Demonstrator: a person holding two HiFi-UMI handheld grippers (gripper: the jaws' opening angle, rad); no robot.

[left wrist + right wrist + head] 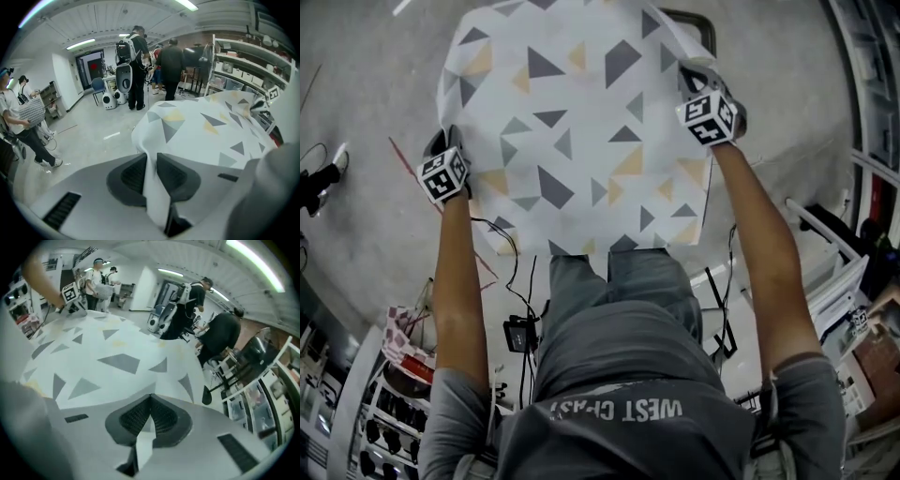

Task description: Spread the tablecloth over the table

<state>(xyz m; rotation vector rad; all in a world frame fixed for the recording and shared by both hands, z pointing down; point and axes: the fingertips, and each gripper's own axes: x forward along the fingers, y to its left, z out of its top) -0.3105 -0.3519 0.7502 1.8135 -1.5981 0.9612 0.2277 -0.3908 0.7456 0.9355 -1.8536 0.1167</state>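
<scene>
A white tablecloth (572, 122) printed with grey and yellow triangles hangs stretched out in front of me, above the floor. My left gripper (450, 150) is shut on the cloth's left edge; in the left gripper view the fabric (201, 126) runs down between the two dark pads (136, 174). At the right edge my right gripper (703, 89) is shut on the cloth, whose edge (117, 357) is pinched between its pads (161, 418). A dark frame (689, 23) shows past the cloth's far right corner; most of what lies beneath is hidden.
Several people (138, 65) stand by robots far across the room. Shelving (243, 70) lines the right side, and a person with a basket (18, 117) stands at the left. Cables (520, 300) and boxes (862, 366) lie on the floor by my legs.
</scene>
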